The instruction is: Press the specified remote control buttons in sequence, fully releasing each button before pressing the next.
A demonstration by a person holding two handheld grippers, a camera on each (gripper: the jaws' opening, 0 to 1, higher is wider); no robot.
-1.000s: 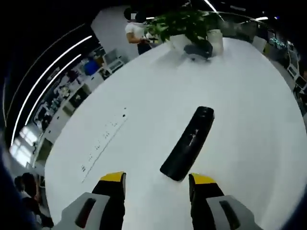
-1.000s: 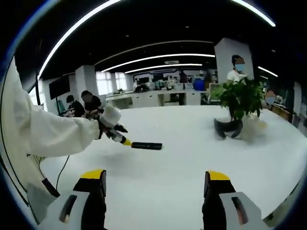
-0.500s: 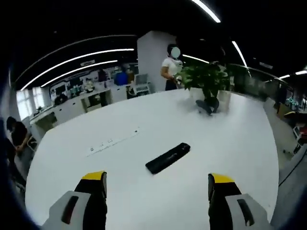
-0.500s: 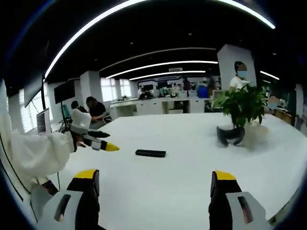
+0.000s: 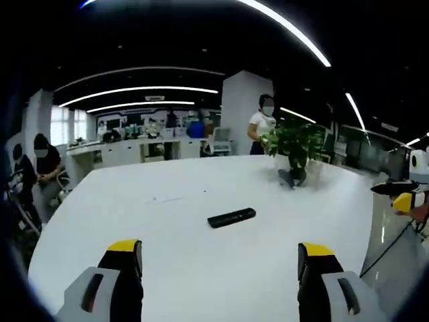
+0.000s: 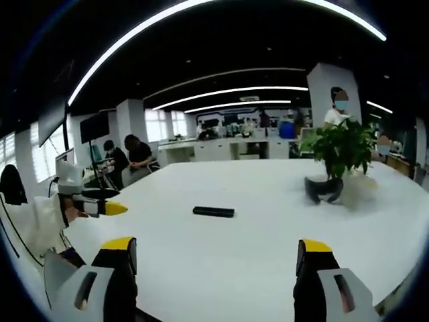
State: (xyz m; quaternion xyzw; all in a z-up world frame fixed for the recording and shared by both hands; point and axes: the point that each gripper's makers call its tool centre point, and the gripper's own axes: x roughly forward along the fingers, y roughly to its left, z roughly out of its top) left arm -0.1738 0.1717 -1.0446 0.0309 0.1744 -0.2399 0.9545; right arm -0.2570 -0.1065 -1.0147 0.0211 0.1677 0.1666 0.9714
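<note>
A black remote control (image 5: 231,217) lies flat on the white table (image 5: 167,268), well ahead of my left gripper (image 5: 218,258), which stands open with nothing between its yellow-tipped jaws. The same remote (image 6: 213,212) lies ahead and slightly left of my right gripper (image 6: 214,253), also open and holding nothing. My left gripper (image 6: 100,208) appears at the left edge of the right gripper view, held by a white-sleeved hand, away from the remote. My right gripper (image 5: 402,198) peeks in at the right edge of the left gripper view.
A potted green plant (image 6: 338,154) stands on the far right part of the table, with a dark object (image 6: 323,190) at its base. A person (image 5: 261,127) stands behind it. Seated people (image 6: 131,157) and desks line the back. The table's edge (image 5: 375,235) curves off to the right.
My left gripper has pulled back and up from close over the remote, which now lies far ahead. In the right gripper view the left gripper has withdrawn leftward, off the remote.
</note>
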